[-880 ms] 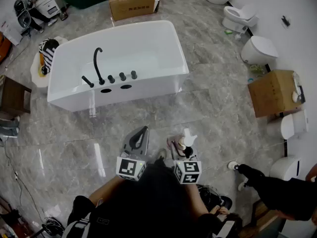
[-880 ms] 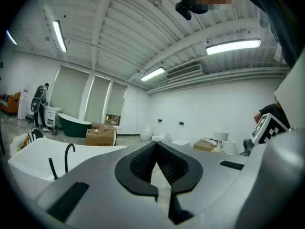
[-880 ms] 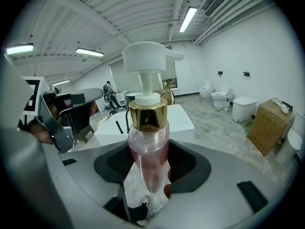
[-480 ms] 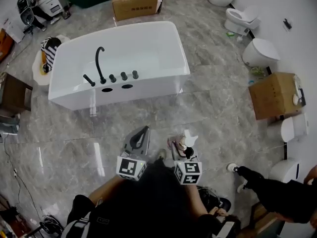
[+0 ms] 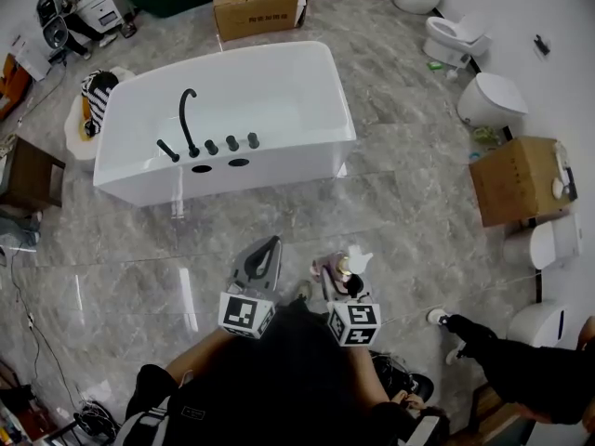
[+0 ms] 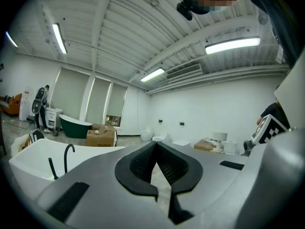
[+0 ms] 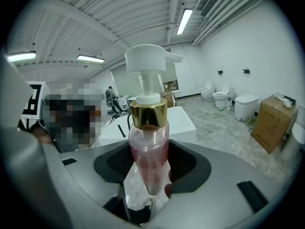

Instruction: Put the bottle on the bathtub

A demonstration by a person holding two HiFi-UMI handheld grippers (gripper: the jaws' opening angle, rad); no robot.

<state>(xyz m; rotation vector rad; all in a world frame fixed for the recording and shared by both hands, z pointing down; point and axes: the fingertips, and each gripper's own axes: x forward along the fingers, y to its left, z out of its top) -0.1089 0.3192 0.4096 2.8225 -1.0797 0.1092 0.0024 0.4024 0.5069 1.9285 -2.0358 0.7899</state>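
The white bathtub [image 5: 279, 91] with a black faucet [image 5: 187, 119] on its near rim stands on the marble floor, well ahead of both grippers. My right gripper [image 5: 346, 275] is shut on a pink bottle [image 7: 148, 149] with a gold collar and a white pump head [image 5: 357, 258], held upright above the floor. In the right gripper view the bathtub [image 7: 180, 120] shows behind the bottle. My left gripper [image 5: 263, 256] is shut with nothing between its jaws. Beyond its tips [image 6: 156, 145] in the left gripper view, the bathtub [image 6: 33, 152] lies low at the left.
Cardboard boxes stand behind the tub [image 5: 258, 3] and at the right wall [image 5: 516, 179]. Toilets [image 5: 491, 96] line the right side. A person's dark-clad leg [image 5: 521, 365] lies at the lower right. A small round stand [image 5: 85, 110] and a brown side table [image 5: 28, 175] are left of the tub.
The head view has drifted slightly, so the tub sits a little further right in the picture. Both grippers keep the same pose, and the bottle stays in the right one.
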